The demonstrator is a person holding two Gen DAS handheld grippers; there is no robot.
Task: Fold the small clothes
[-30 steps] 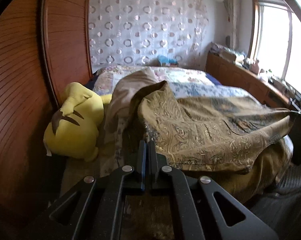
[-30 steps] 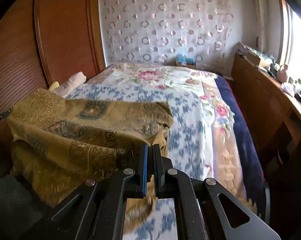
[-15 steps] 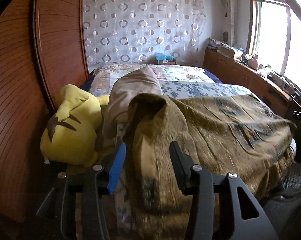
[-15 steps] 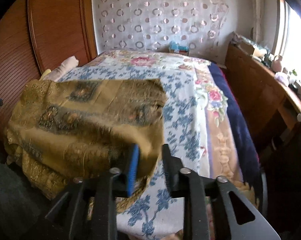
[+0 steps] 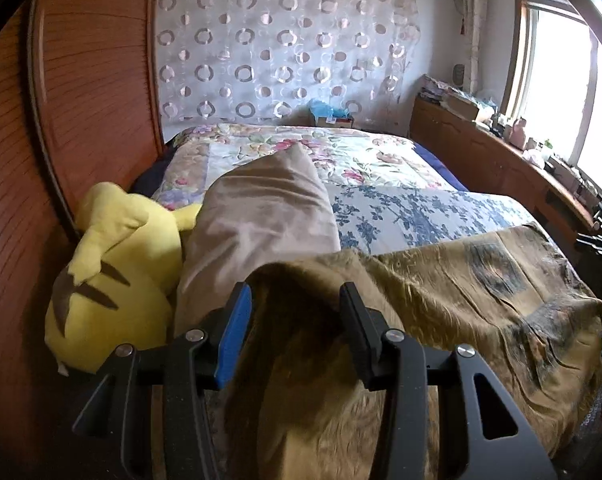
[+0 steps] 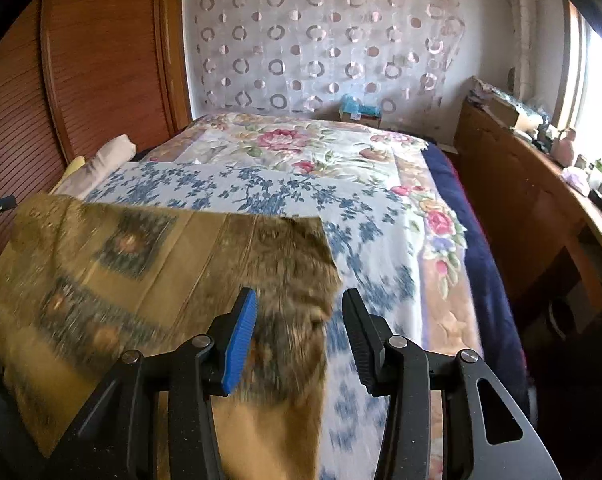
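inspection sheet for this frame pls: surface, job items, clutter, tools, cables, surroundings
Surface: bed with floral patchwork quilt.
Job's things: olive-gold patterned cloth spread over the bed's near end, one corner hanging over the edge.
Clutter: yellow plush toy and beige pillow at the bed's left side; small box at the far end.
Grippers: left tool open, cloth between the pads; right tool opening, released cloth corner between.
Cables: nothing seen.
Surroundings: wooden wardrobe, circle-patterned curtain, cluttered wooden counter, window.
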